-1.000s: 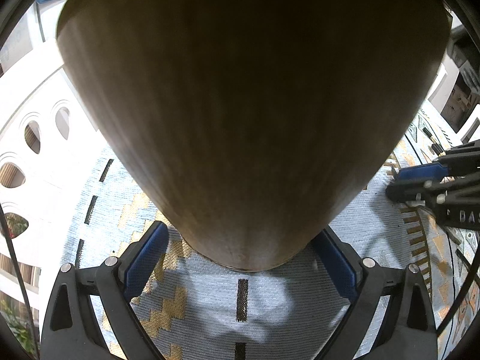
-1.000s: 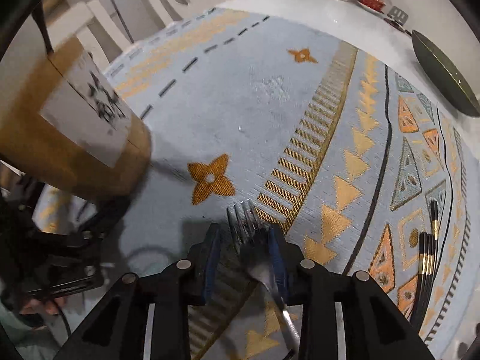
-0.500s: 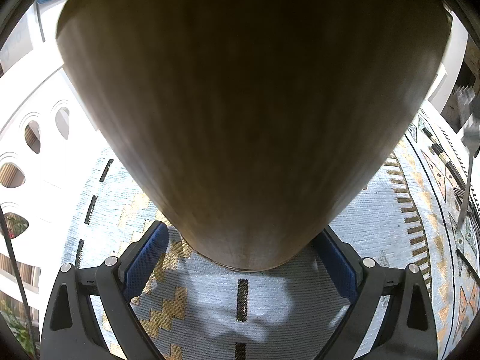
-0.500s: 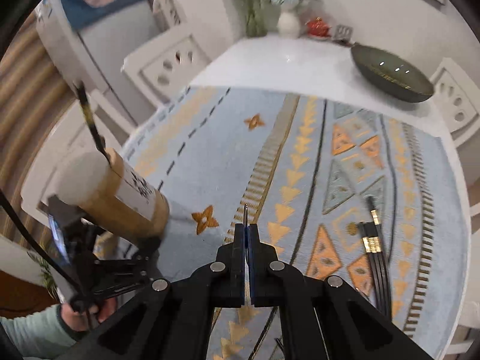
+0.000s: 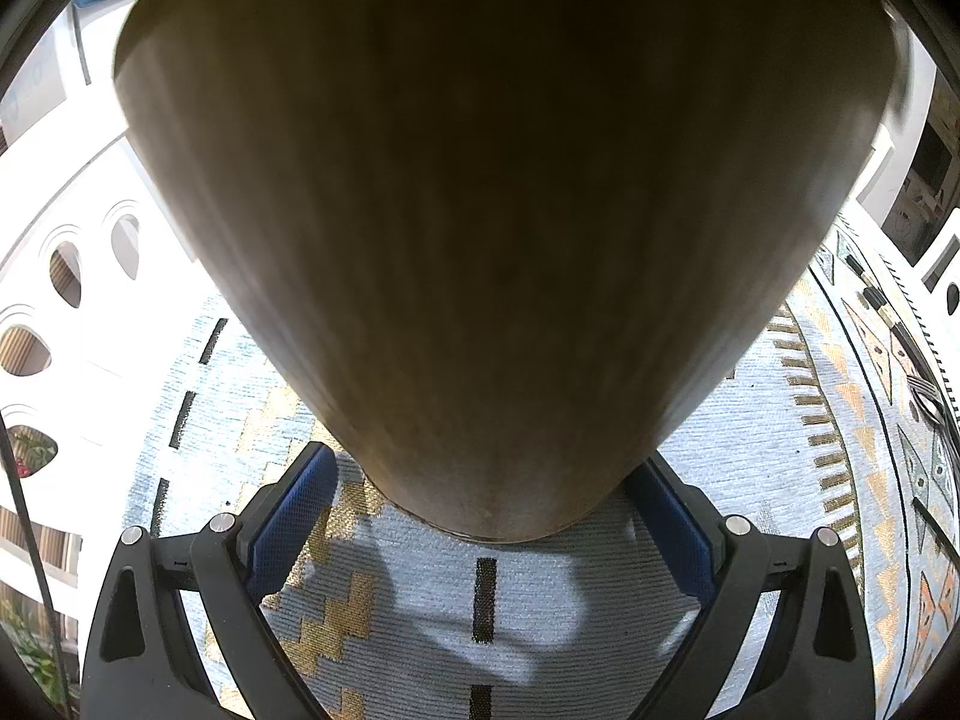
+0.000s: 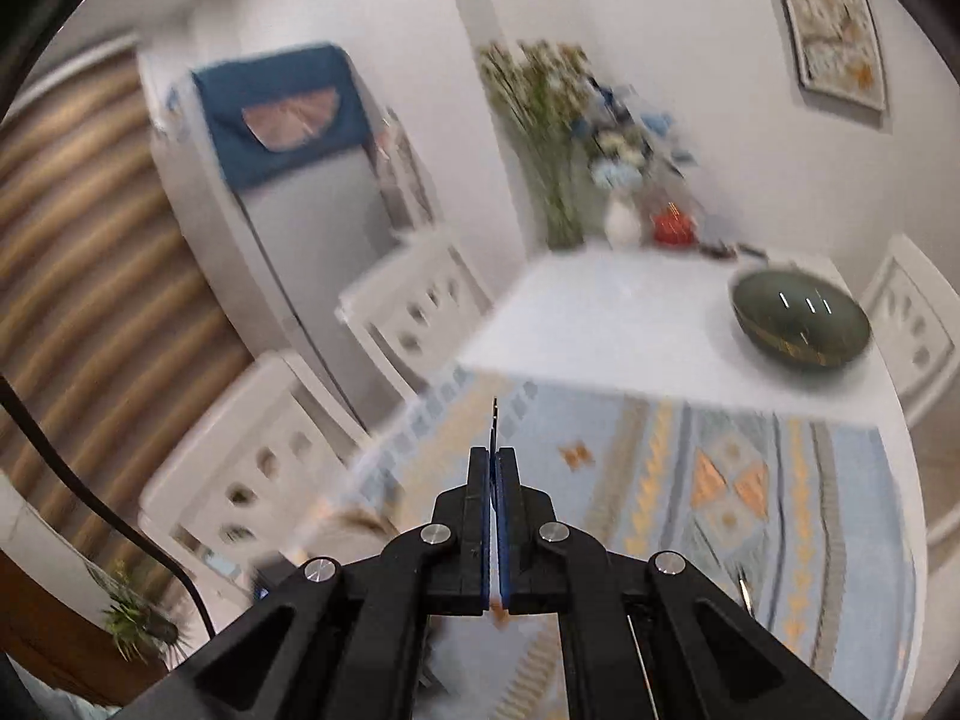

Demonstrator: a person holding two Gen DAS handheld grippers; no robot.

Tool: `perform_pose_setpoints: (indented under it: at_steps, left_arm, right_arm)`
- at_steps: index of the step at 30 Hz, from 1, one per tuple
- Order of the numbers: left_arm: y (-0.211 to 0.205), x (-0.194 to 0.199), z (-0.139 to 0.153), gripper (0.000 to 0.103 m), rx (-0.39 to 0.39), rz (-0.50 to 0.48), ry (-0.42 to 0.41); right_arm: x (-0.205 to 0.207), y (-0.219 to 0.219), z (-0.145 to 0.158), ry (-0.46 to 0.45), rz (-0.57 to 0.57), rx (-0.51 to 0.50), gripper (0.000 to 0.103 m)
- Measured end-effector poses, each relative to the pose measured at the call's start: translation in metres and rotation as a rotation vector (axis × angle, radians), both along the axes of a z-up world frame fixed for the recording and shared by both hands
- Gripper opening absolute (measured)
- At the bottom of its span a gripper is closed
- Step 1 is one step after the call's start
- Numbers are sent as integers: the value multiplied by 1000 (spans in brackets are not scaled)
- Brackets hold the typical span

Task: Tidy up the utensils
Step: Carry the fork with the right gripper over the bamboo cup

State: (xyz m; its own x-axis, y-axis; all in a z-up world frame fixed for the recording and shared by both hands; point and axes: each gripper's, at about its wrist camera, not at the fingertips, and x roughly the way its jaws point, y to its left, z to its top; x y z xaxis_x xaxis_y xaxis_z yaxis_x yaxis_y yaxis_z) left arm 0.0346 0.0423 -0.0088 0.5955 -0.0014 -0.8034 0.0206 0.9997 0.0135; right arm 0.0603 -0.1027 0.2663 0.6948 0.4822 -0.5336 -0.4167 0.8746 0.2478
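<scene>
Filling nearly the whole left wrist view, a round wooden utensil holder [image 5: 498,240] with smooth brown grain sits between the left gripper [image 5: 480,516] fingers, whose blue ribbed pads [image 5: 294,504] press against its lower sides; the jaws are spread wide and clamped around it. No lettering can be read on this side of the holder. Beneath the fingers lies a woven tablecloth [image 5: 540,588], pale blue with black dashes and stepped gold zigzags. Far to the right of the fingers, near the cloth's edge, lie black chopsticks with gold bands [image 5: 882,306] and a metal fork [image 5: 927,402], small and distorted. To the left of the fingers a white chair back [image 5: 66,276] has teardrop cut-outs.

The right gripper [image 6: 493,462] has its jaws pressed almost together on a thin, flat utensil [image 6: 494,420] seen edge-on, its dark tip sticking out just past the fingertips; what kind of utensil it is cannot be told from this angle. The right wrist view is motion-blurred. Ahead of the fingers runs the patterned cloth over a white table [image 6: 606,324]. Ahead and right sits a glossy dark green bowl [image 6: 801,324]; farther ahead stand a white vase of flowers [image 6: 621,222] and a small red object [image 6: 675,228].
</scene>
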Motion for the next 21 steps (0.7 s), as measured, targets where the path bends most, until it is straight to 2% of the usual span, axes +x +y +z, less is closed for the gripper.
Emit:
perform_pose_setpoints:
  at_steps: [5,9,13,21]
  left_arm:
    - [0,0,0,98,0,0,0]
    - [1,1,-3,98,-1,0,0]
    - [1,1,-3,98,-1,0,0]
    - [1,0,-3,98,-2,1,1]
  right_arm:
    - [-5,28,49,-110,108,83,1]
    - [-4,56,63,-129,214,134,1]
    - [1,85,55,-96,279,157,1]
    - [17,120,12,31,363,190,1]
